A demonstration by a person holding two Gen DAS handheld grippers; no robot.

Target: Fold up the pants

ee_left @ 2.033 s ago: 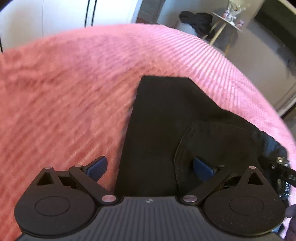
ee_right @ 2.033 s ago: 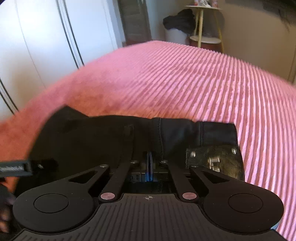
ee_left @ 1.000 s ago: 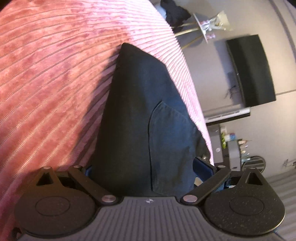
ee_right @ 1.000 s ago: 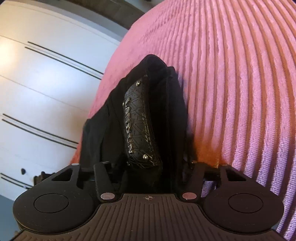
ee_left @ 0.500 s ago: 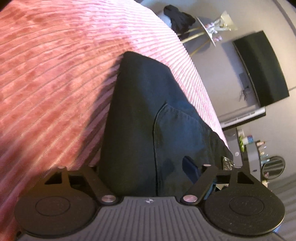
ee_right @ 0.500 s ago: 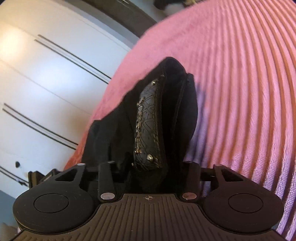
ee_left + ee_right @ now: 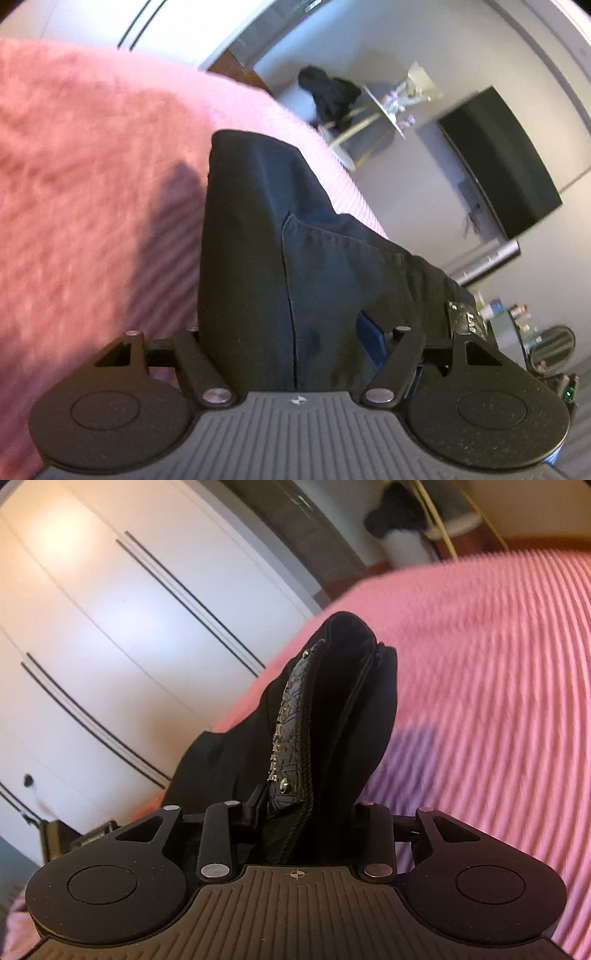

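The black denim pants (image 7: 280, 258) hang bunched between the two tools, raised off the pink ribbed bedspread (image 7: 92, 184), which shows a shadow beneath them. Their far end still reaches toward the bed's far edge in both wrist views.

The left gripper (image 7: 295, 343) has a thick fold of the seat and back pocket between its fingers; the fingers are closing on it, and one blue pad (image 7: 371, 334) presses into the cloth, so this reads as a wide hold on a thick bundle. The right gripper (image 7: 303, 812) has the waistband, with its black embossed leather patch (image 7: 291, 731), standing up between its fingers, which are roughly half open and appear clamped on the bulk.

The step in hand looks like lifting the waist end to carry it over toward the legs. To do it well, both hands should rise level with each other so the waistband stays taut and straight between them. Keep both holds firm; the thick denim could slip from the left one. Lay the fold down edge to edge, then release.
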